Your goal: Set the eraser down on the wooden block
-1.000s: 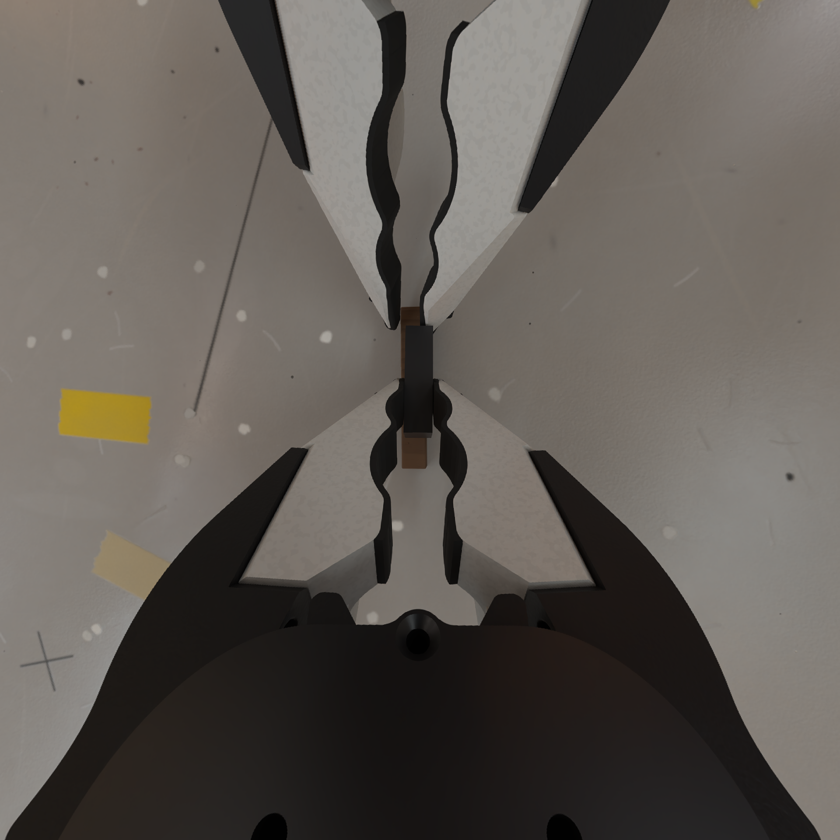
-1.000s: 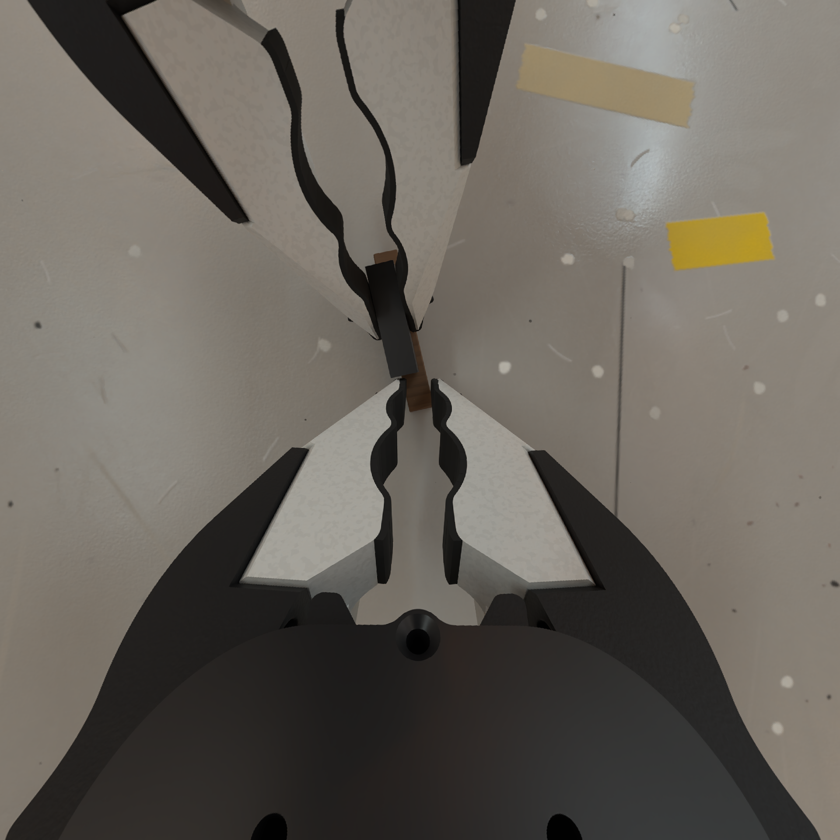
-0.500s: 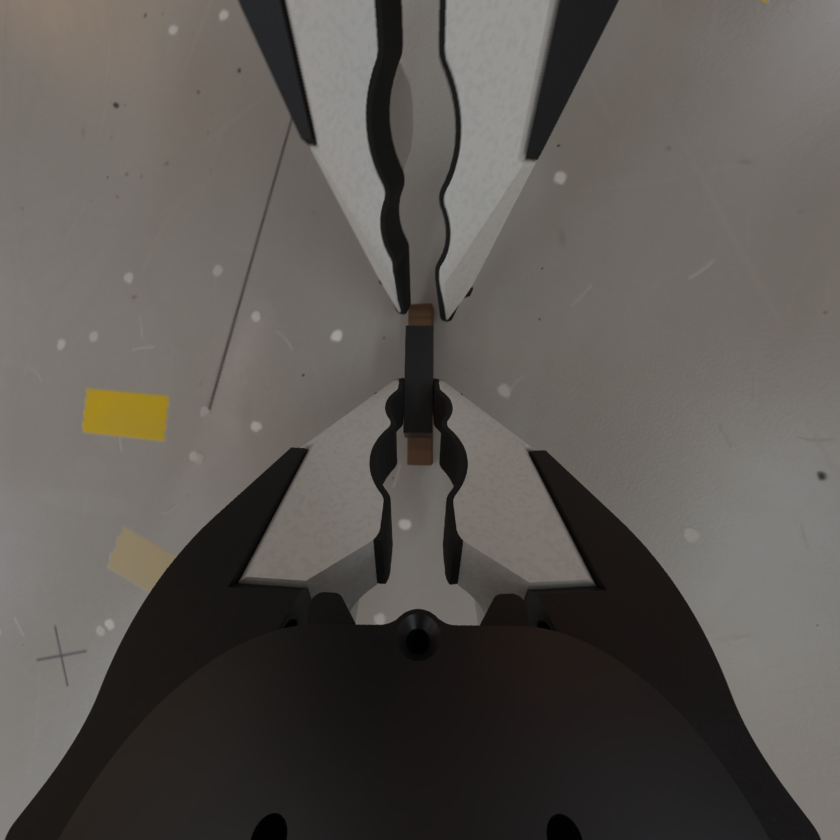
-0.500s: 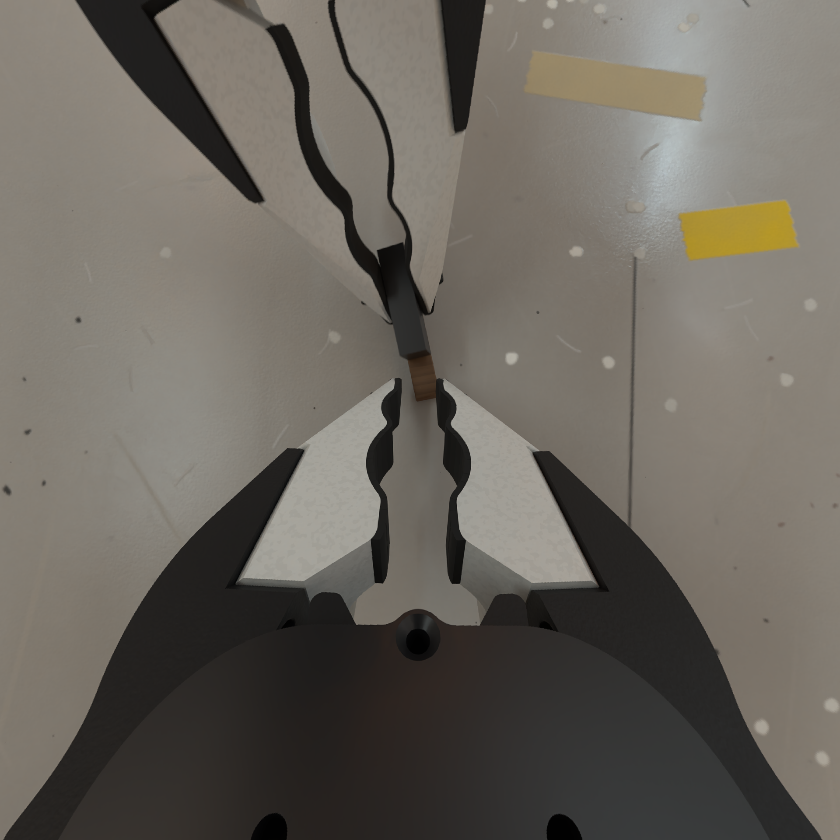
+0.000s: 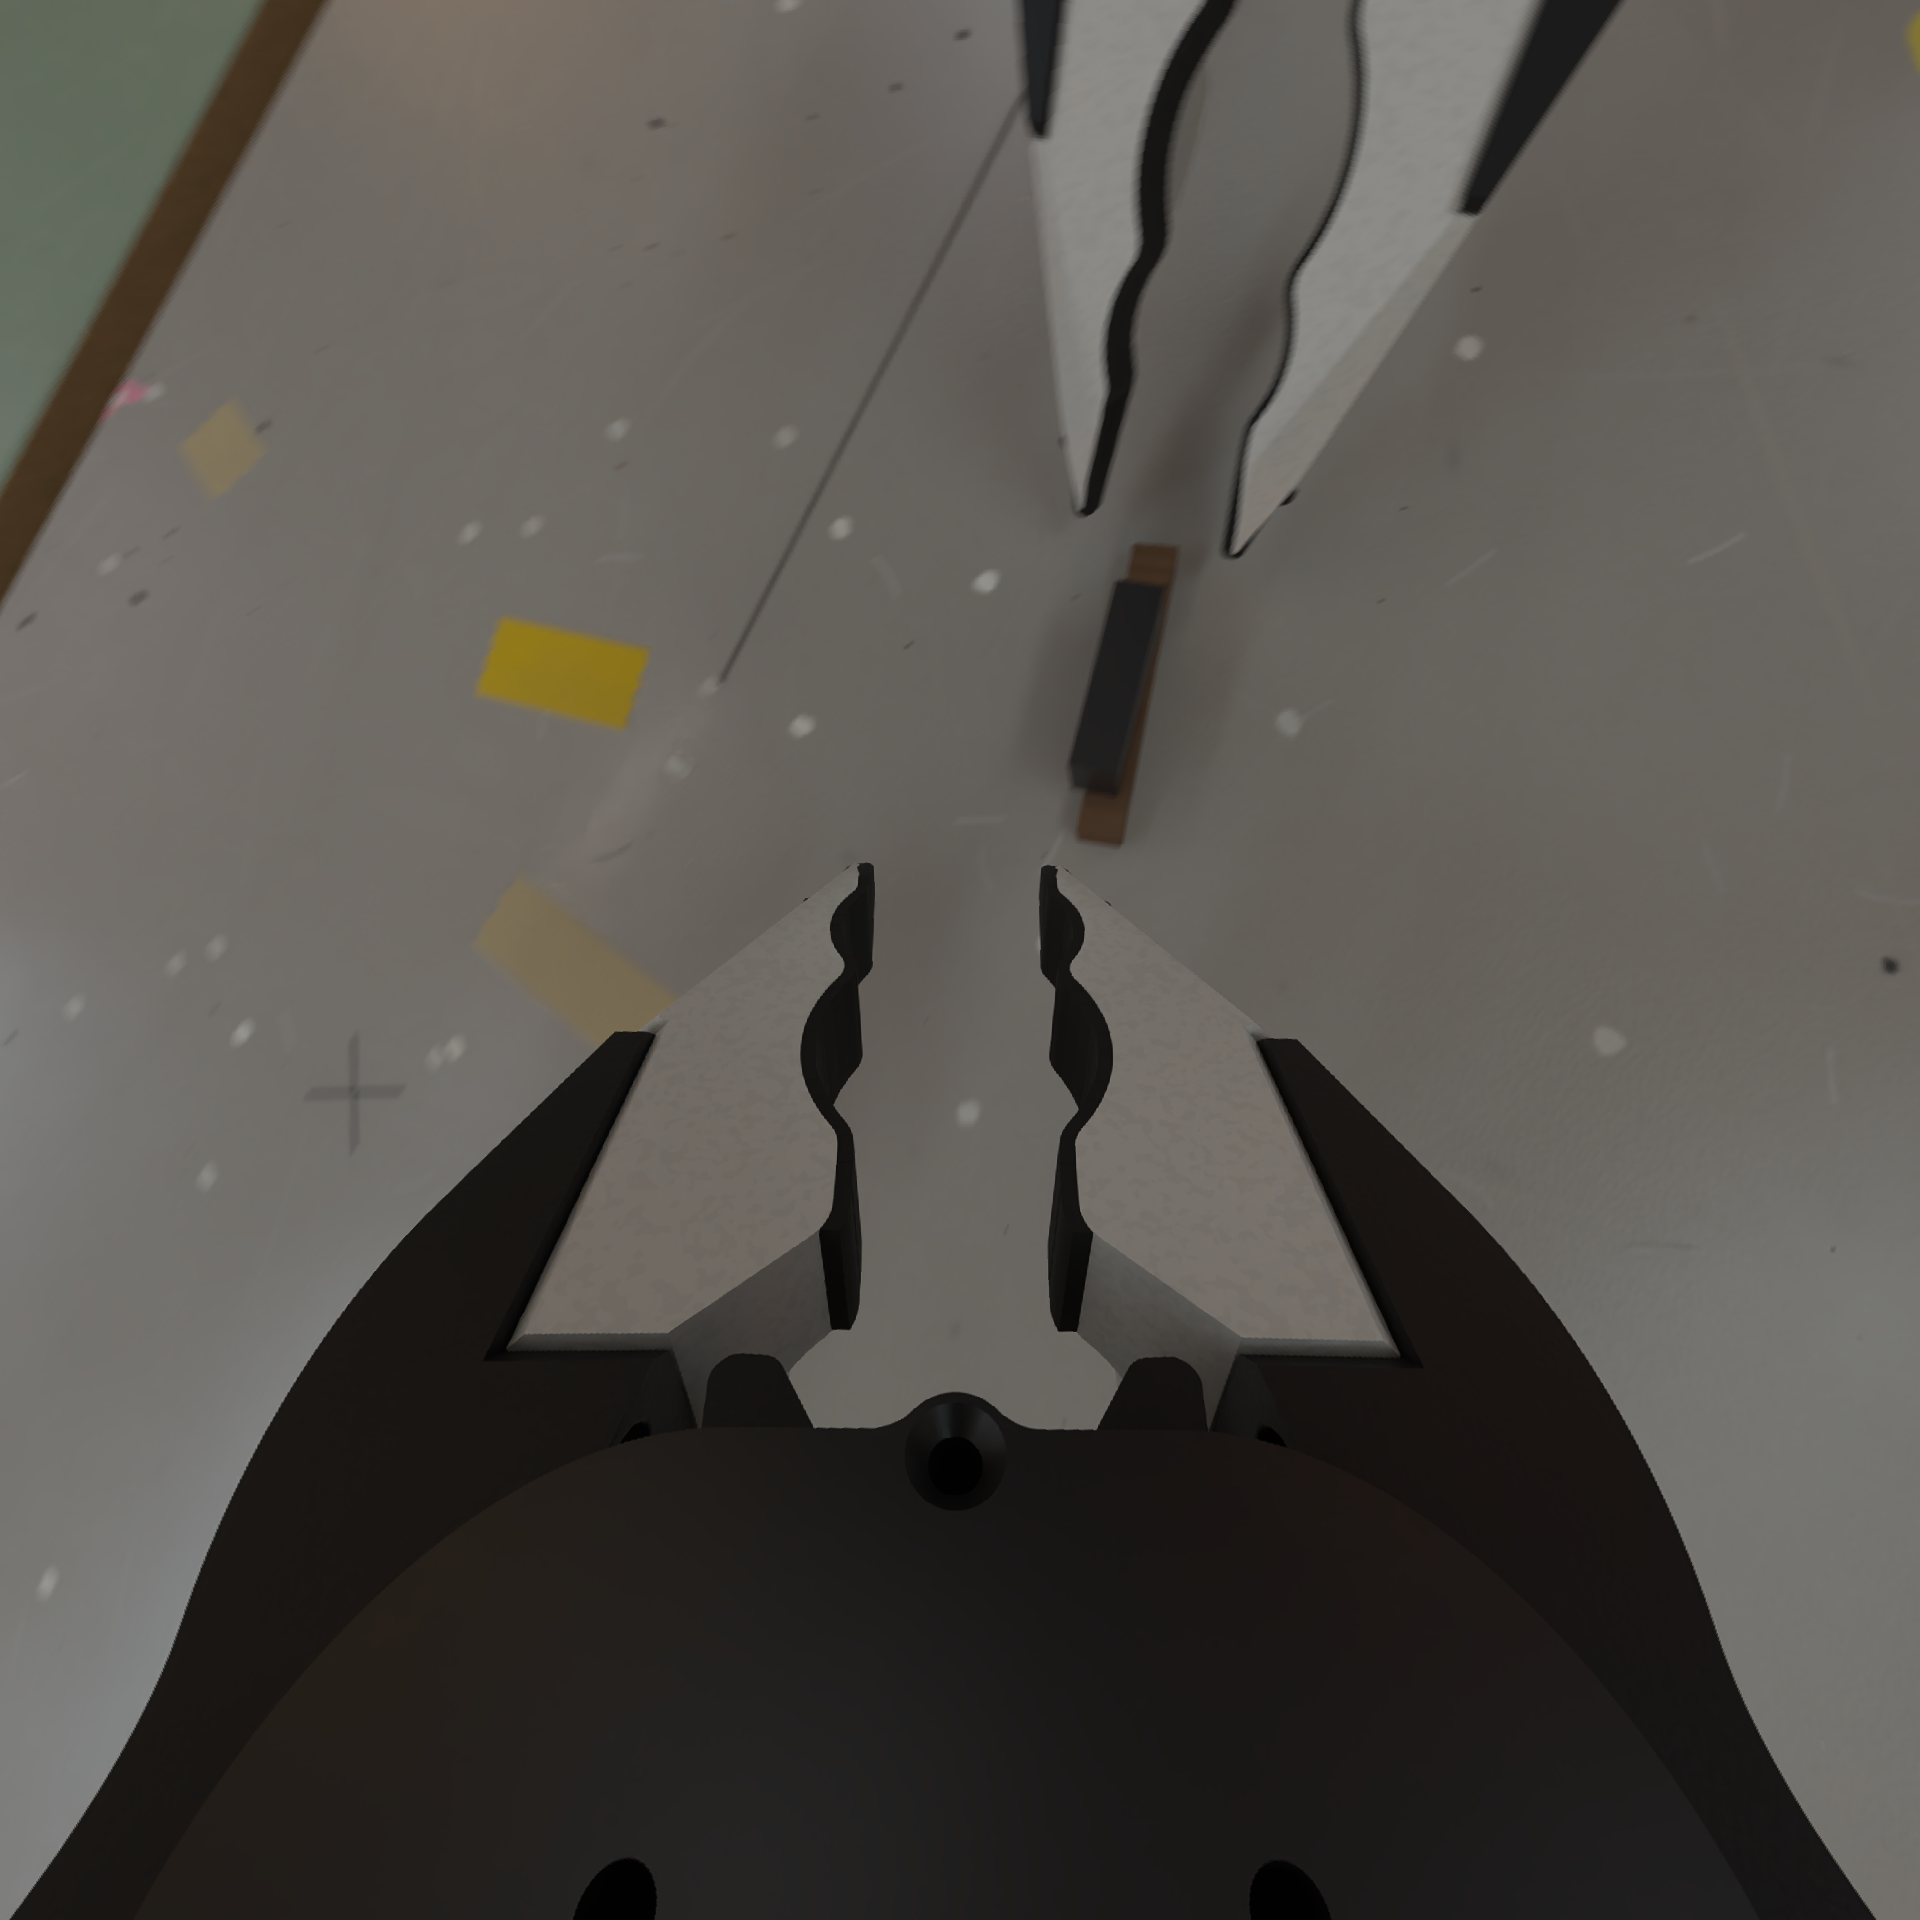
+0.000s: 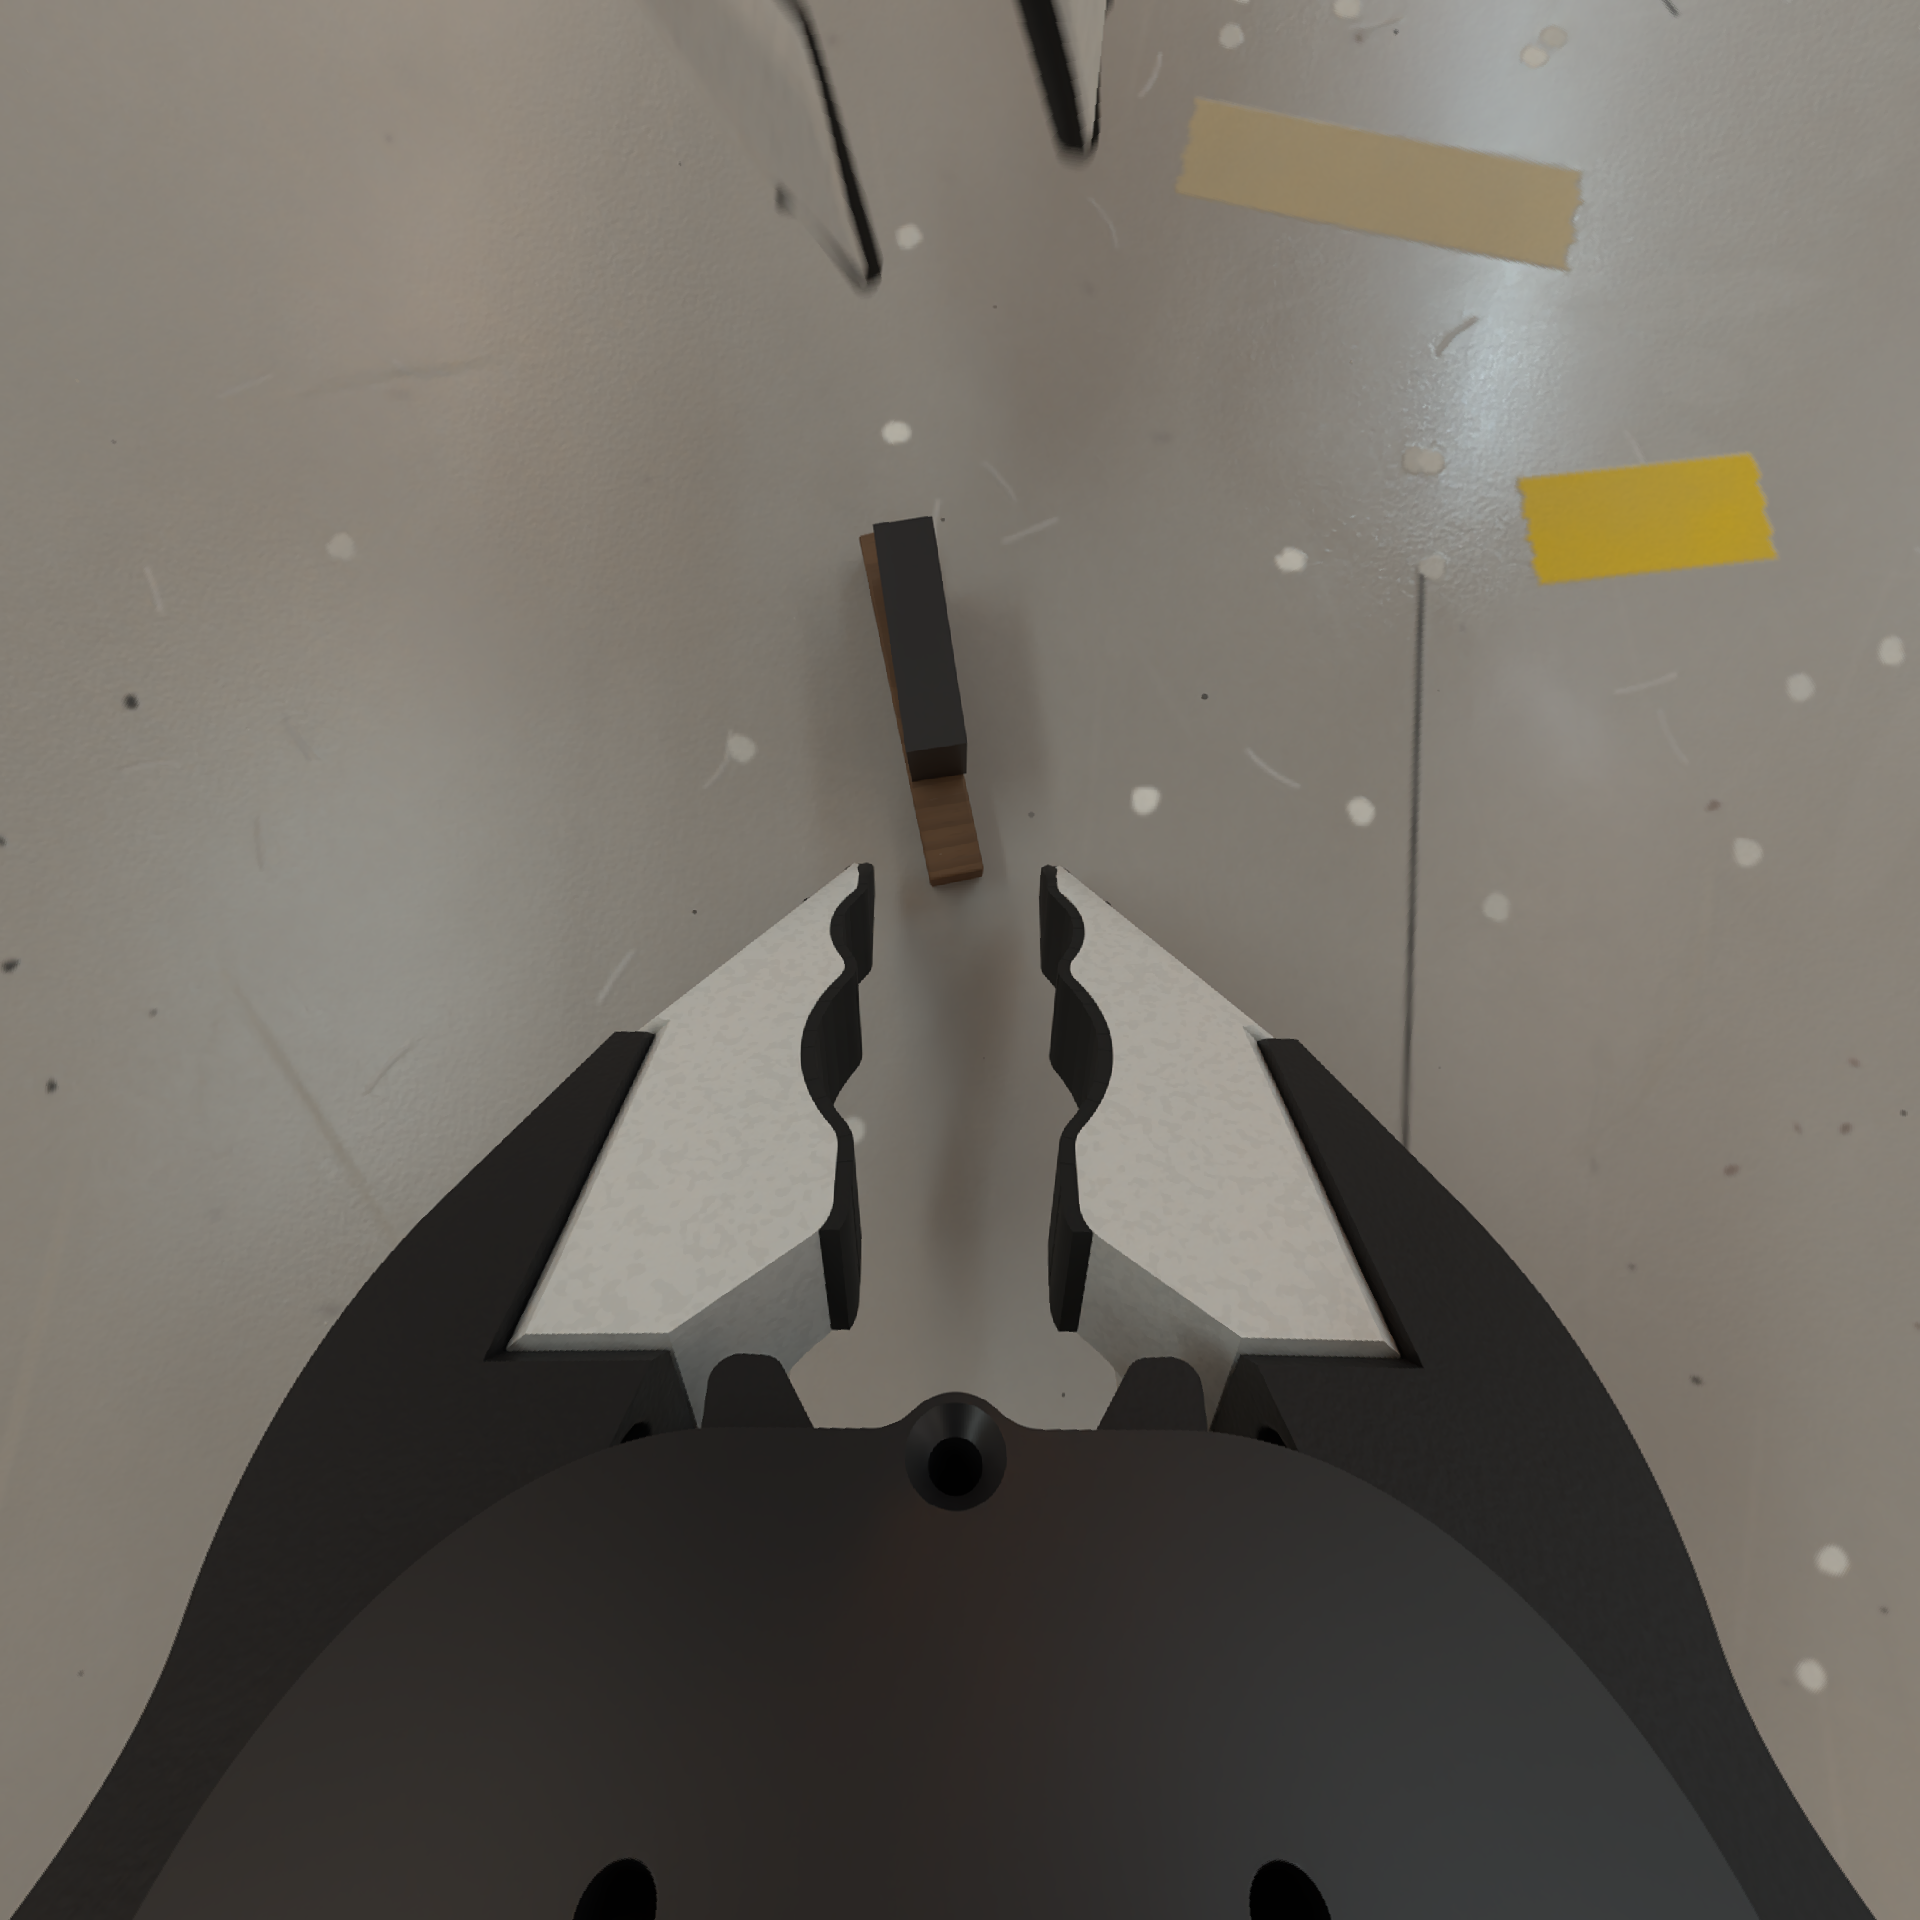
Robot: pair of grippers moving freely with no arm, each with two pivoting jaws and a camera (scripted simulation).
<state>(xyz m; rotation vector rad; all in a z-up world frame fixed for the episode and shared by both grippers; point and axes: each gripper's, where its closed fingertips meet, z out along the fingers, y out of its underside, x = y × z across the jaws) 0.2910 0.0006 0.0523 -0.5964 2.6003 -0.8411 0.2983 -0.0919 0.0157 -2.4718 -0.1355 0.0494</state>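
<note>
A black eraser (image 5: 1120, 675) lies lengthwise on a thin brown wooden block (image 5: 1103, 816) on the grey table; both ends of the block stick out from under it. My left gripper (image 5: 957, 873) is open and empty, just short of the block's near end. My right gripper (image 5: 1162, 525) is beyond the far end, jaws apart. In the right wrist view the eraser (image 6: 923, 644) sits on the block (image 6: 951, 836), slightly askew. My right gripper (image 6: 957, 873) is open and empty just before the block. The left gripper (image 6: 971, 208) shows blurred at the top.
A yellow tape patch (image 5: 563, 673) and a tan tape strip (image 5: 566, 961) lie on the table to the left. The table's brown edge (image 5: 135, 281) runs along the upper left. In the right wrist view, yellow tape (image 6: 1647, 516) and tan tape (image 6: 1382, 182) lie to the right.
Both grippers have opened wider and drawn back from the eraser and block. The left gripper has let go of the eraser, which now lies on the block on the table.
</note>
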